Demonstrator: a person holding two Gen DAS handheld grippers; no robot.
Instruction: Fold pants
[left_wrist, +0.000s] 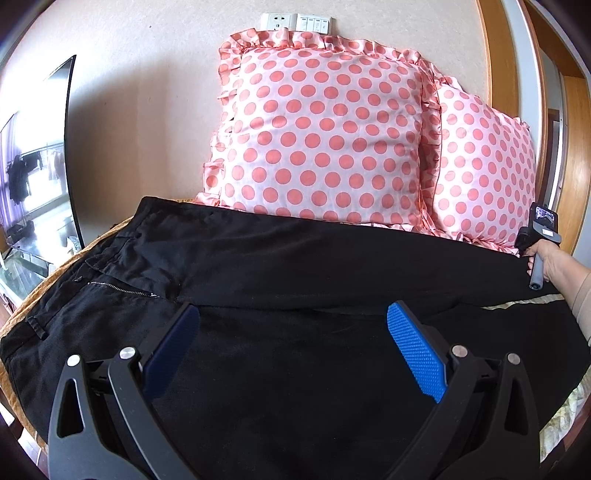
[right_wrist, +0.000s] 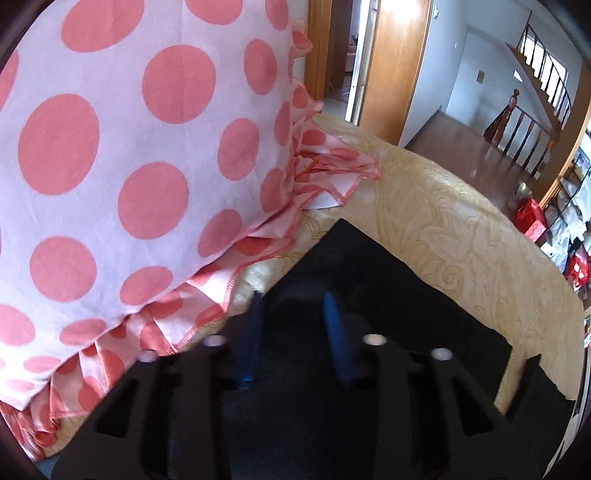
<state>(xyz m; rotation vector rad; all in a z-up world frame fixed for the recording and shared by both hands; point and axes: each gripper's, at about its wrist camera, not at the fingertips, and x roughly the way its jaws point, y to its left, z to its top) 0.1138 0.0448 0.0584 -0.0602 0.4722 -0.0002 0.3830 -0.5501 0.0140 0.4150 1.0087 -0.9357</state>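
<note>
Black pants (left_wrist: 280, 266) lie spread across the bed, waistband and zipper at the left, legs running right. My left gripper (left_wrist: 291, 317) is open and empty, hovering over the pants near the crotch. My right gripper (right_wrist: 295, 299) is open, its blue fingers (right_wrist: 334, 332) standing apart over the far leg's end (right_wrist: 354, 258) near the pillow. In the left wrist view the right gripper's handle (left_wrist: 537, 243) shows at the far right, held by a hand.
Two pink polka-dot pillows (left_wrist: 325, 125) lean against the wall behind the pants, one close beside my right gripper (right_wrist: 110, 147). The cream patterned bedspread (right_wrist: 461, 221) ends at the right. A TV (left_wrist: 37, 166) stands left. An open doorway (right_wrist: 369, 55) lies beyond.
</note>
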